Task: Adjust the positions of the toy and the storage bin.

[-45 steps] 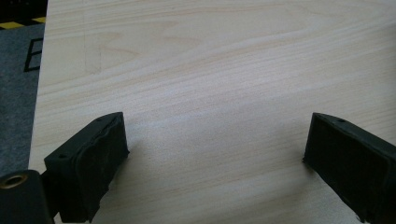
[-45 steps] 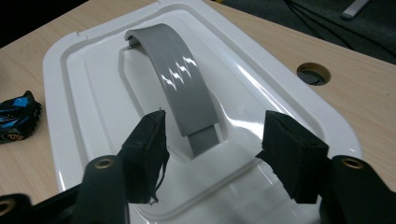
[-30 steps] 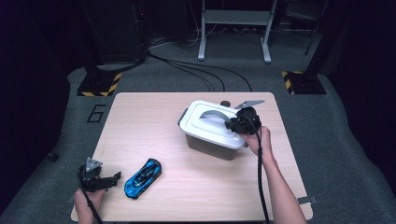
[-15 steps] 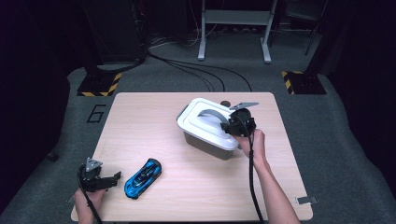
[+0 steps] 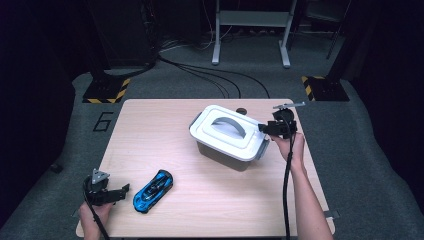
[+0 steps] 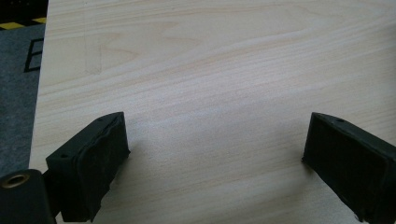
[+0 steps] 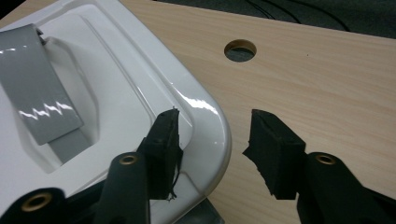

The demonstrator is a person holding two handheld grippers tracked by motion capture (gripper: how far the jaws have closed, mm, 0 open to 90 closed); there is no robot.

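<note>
White plastic lidded storage box [image 5: 227, 137] lies left of the right gripper [image 5: 264, 129], whose closing jaws straddle its lid corner ungripped; left gripper [image 5: 120, 192] gapes, idle.

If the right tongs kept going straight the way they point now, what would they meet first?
Most likely the white lid of the storage box. The right tongs already straddle its rounded corner rim, one jaw above the lid, the other beside it over the table. Whether the pads touch is unclear.
</note>
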